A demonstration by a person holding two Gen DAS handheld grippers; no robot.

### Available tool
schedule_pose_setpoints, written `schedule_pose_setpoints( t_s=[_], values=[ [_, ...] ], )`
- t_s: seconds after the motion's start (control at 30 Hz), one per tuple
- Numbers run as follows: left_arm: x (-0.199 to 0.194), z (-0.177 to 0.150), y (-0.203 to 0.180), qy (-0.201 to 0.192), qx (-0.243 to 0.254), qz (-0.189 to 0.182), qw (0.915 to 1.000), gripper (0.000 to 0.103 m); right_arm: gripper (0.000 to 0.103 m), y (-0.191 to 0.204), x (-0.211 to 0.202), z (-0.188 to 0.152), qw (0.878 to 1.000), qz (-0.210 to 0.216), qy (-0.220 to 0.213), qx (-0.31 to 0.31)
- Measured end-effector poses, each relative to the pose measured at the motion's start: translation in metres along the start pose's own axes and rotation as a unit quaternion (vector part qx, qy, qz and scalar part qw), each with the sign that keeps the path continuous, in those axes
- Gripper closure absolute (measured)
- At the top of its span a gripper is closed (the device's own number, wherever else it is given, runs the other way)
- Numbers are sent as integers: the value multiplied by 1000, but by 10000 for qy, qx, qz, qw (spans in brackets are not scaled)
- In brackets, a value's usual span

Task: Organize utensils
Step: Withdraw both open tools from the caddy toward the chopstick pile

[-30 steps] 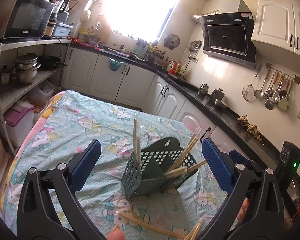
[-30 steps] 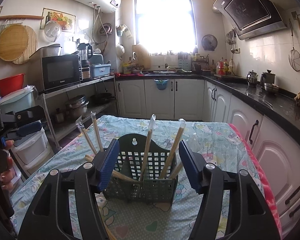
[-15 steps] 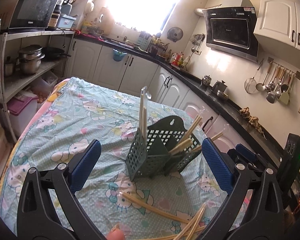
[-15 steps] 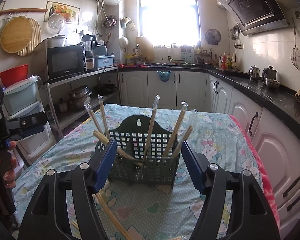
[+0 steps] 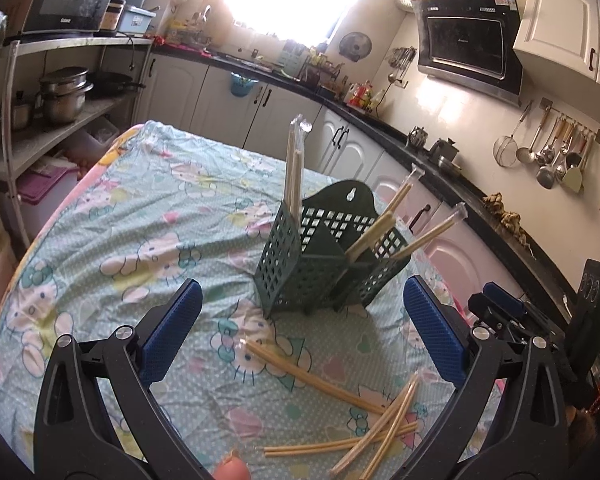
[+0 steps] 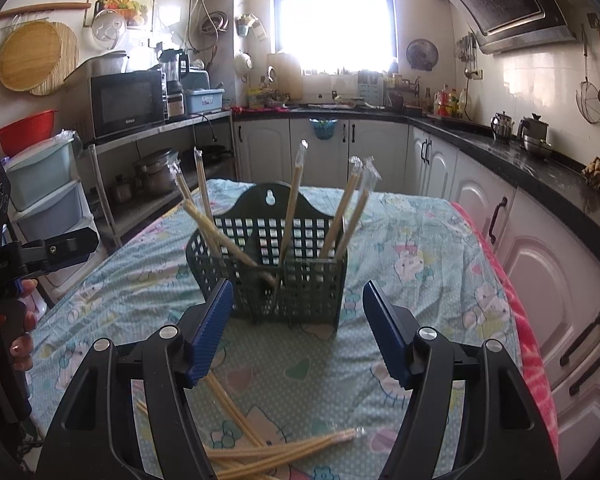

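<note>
Jaws of left gripper (image 5: 302, 332) and right gripper (image 6: 296, 326) wide open and empty above loose chopsticks (image 5: 352, 424) on near table (image 5: 100, 248), green holder (image 5: 320, 264) beyond; next, probably pinching one pair.

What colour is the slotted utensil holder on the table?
Dark green; the utensil holder shows best in the right wrist view.

Ahead of my claws, matt dark-green plastic lattice caddy (image 6: 276, 268), pale wooden chopsticks (image 5: 340, 420) in glossy clear sleeves beneath my left claw's ribbed blue pads (image 5: 172, 332), soft printed cotton tablecloth (image 5: 140, 220), matt, creased, glossy black countertop (image 6: 540, 160) far right.
</note>
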State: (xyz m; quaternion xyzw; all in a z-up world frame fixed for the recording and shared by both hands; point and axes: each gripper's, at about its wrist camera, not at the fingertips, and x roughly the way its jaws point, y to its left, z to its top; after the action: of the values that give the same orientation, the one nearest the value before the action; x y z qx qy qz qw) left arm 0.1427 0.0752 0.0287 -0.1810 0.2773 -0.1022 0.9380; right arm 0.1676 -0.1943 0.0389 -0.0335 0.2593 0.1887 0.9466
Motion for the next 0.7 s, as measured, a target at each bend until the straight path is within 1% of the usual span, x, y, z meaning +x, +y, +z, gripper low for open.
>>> schedule_pose_setpoints(
  t_s=[0.43,0.7],
  values=[
    [9,-20,-5,262,60,44,9996,10,38,-2,-4,-24,9995,-31,324,40],
    [24,-34,-9,537,135,32,9985,10,38,-6,0,-41,9981,-84,608,43]
  ],
)
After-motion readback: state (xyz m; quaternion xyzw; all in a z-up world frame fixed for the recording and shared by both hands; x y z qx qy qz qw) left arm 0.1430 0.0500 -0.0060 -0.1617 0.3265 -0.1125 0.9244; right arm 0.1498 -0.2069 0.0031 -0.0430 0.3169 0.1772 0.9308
